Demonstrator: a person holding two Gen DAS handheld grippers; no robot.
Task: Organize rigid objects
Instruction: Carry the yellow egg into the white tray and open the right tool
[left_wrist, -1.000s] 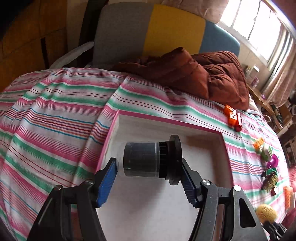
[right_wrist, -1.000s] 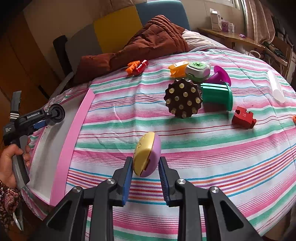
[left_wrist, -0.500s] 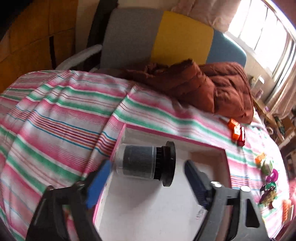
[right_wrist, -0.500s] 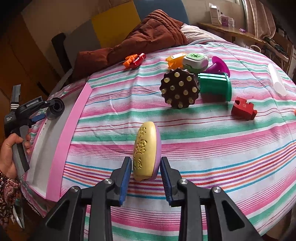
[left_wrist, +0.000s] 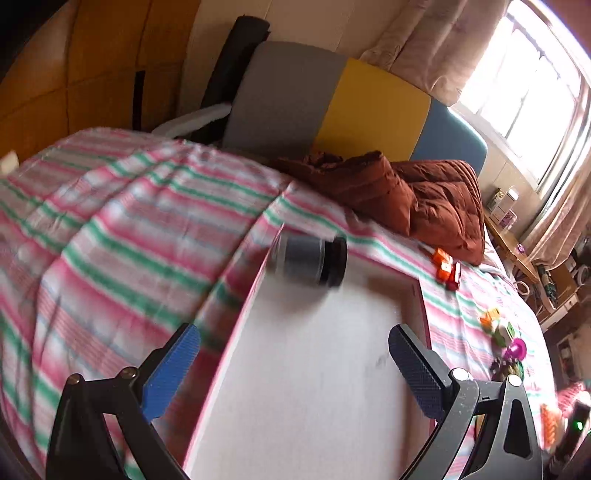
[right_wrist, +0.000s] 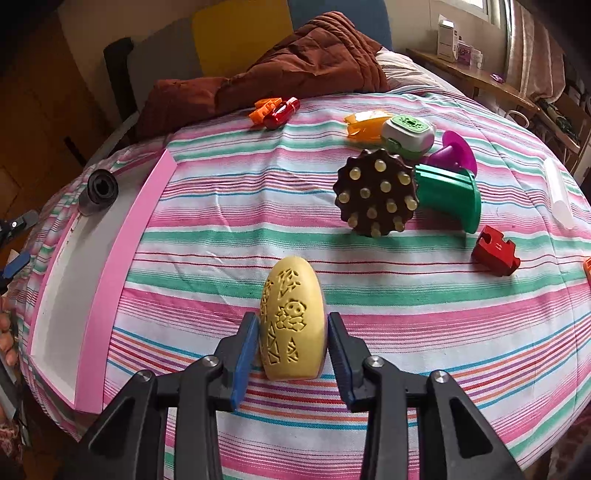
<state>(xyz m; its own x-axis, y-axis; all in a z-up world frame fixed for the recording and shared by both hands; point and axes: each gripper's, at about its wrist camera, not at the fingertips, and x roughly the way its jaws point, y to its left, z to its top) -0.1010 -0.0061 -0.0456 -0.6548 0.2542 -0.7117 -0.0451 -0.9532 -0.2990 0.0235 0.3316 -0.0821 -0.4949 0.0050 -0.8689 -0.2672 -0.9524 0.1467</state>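
Note:
A dark grey cylinder with a black cap (left_wrist: 310, 260) lies on its side at the far corner of the pink-rimmed white tray (left_wrist: 314, 369); it also shows in the right wrist view (right_wrist: 99, 191). My left gripper (left_wrist: 295, 369) is open and empty, pulled back above the tray. My right gripper (right_wrist: 291, 350) is shut on a yellow and purple egg-shaped toy (right_wrist: 291, 317) and holds it over the striped bedspread, right of the tray (right_wrist: 110, 280).
On the bedspread lie a brown studded disc (right_wrist: 375, 197), a green cup (right_wrist: 448, 194), a purple funnel (right_wrist: 456, 151), a red block (right_wrist: 495, 251), a white-green box (right_wrist: 408, 131), orange pieces (right_wrist: 273, 107) and a clear tube (right_wrist: 559, 195). A brown quilt (right_wrist: 295, 59) lies at the back.
My left gripper opened, let go of the cylinder in the tray and drew back. My right gripper turned the egg toy so its patterned yellow face shows.

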